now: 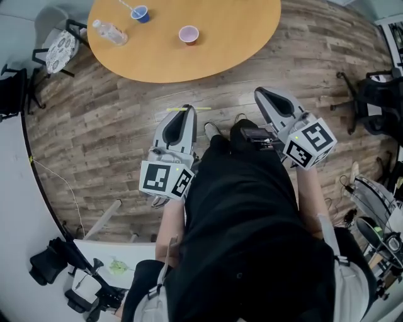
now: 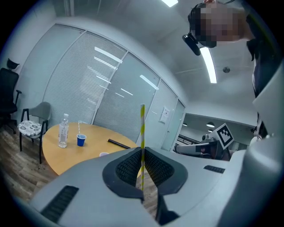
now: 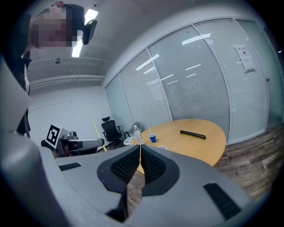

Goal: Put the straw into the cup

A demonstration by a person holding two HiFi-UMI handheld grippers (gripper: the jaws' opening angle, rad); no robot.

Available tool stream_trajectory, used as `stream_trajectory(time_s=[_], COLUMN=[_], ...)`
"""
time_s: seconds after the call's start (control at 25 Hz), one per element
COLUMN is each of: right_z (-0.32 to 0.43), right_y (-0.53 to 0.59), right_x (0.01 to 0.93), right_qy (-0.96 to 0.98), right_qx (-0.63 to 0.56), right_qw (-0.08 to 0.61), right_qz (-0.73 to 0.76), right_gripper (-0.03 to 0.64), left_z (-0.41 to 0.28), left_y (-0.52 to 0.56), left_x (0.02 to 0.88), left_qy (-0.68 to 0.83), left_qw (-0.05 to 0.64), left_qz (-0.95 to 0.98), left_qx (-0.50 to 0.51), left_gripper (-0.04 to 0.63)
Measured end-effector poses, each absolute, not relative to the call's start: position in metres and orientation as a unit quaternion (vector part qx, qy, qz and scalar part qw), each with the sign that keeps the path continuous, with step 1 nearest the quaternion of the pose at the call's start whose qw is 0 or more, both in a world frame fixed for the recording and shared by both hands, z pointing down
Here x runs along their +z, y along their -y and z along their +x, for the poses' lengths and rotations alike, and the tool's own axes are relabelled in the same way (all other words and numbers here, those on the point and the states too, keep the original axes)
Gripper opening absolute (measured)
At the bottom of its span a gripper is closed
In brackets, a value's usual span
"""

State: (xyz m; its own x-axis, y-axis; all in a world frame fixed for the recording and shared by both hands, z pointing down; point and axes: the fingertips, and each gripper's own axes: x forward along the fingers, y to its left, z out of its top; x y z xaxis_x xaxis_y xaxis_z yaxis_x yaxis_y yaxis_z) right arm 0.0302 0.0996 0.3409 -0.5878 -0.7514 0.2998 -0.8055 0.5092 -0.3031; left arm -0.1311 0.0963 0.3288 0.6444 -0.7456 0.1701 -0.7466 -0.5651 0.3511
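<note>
Here, the left tool [image 2: 142,153] is clenched on a yellow-striped straw [image 2: 142,128], and the right tool [image 3: 140,148] is closed on nothing. Both hang over wood-plank floor [image 1: 113,157], apart from the round wooden table [image 1: 239,38]. On the table stand a pink cup [image 1: 188,34], a water bottle [image 1: 110,32] and a blue cup [image 1: 140,13] with its own straw. Beyond are glass walls with blinds [image 3: 199,80]; the posted sheet [image 3: 243,57] is unreadable.
</note>
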Motion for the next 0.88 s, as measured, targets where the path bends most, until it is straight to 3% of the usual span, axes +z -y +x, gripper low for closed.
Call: stream_trajectory(time_s=[0.88], right_z=[0.048], right_y=[-0.005], right_x=[0.339], right_qy=[0.871], right_qx=[0.212], right_qw=[0.048], right_qz=[0.441], right_gripper=[0.018], left_z=[-0.123], left_y=[-0.028], left_x=[0.326], left_qy=[0.451], left_qw=[0.201], left_qz=[0.87], left_qx=[0.011], left_gripper=[0.034])
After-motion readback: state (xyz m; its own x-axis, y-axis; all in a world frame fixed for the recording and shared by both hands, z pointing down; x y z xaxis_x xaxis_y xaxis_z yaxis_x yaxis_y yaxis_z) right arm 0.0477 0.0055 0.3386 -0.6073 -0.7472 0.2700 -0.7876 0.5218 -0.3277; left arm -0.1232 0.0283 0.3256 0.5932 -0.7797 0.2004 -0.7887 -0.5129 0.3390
